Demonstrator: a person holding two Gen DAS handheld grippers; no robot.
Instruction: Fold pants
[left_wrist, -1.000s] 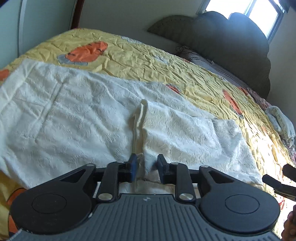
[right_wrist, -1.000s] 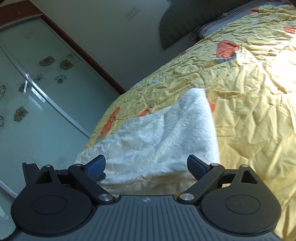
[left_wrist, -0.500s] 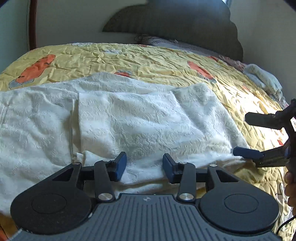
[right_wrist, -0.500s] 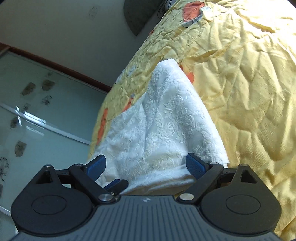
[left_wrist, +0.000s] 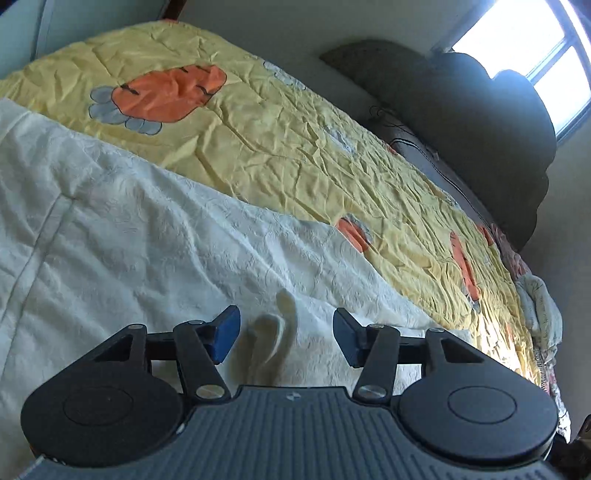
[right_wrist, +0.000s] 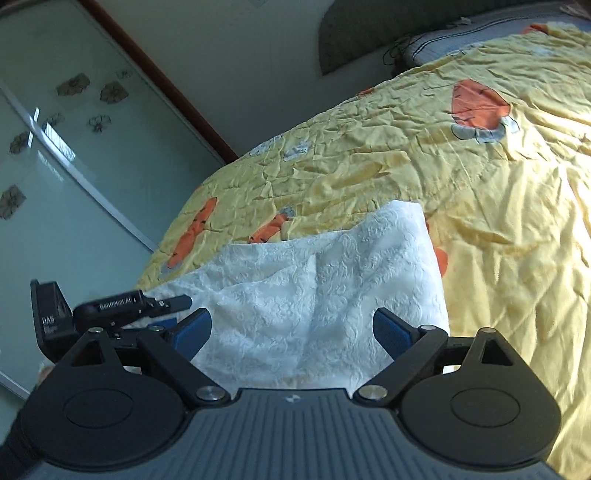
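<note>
The white embossed fabric pants (left_wrist: 155, 236) run off the frame's left edge beyond the left gripper (left_wrist: 284, 334), and their near edge disappears under that gripper's body. From the right gripper (right_wrist: 291, 330), its body likewise hides the pants' near hem, and the yellow quilted bedspread (right_wrist: 498, 229) is cut off to its right.

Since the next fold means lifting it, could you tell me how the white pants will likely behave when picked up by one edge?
Probably floppy: the white pants already drape in soft creases on the yellow bedspread. Likely light, as a small fold stands up by itself. The embossed texture should give the pads some grip.
</note>
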